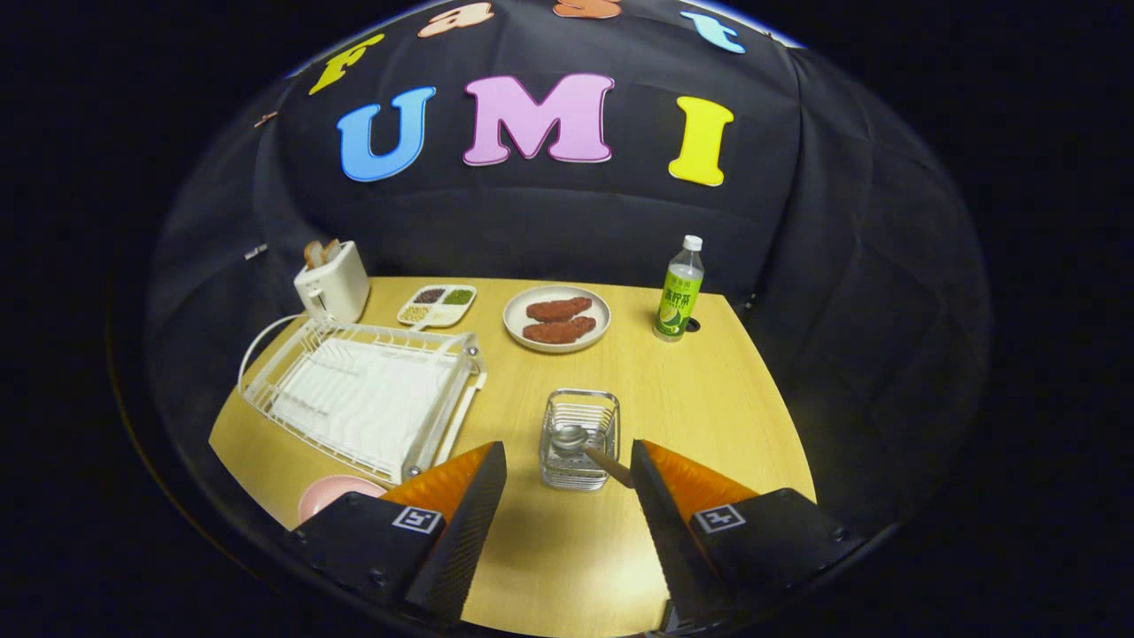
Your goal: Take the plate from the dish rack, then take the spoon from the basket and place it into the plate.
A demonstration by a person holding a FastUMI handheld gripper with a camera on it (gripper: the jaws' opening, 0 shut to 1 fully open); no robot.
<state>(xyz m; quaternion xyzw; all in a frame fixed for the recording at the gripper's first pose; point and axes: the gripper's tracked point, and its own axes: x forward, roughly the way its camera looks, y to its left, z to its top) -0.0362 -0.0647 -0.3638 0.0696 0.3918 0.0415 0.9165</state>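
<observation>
Tongs (567,470) wide, empty; spoon (589,449) in basket (580,440) just ahead; pink plate (332,496) half hidden behind left finger.

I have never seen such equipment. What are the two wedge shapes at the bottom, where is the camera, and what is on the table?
The wedges are the two fingers of a hand-held gripper; the camera rides on it, looking forward. The fingers are open and hold nothing. On the wooden table, just ahead between them, a wire basket holds a spoon. Beside it stands a white dish rack, and a pink plate lies near one finger. Beyond are a toaster, a snack tray, a plate of food and a bottle.
</observation>
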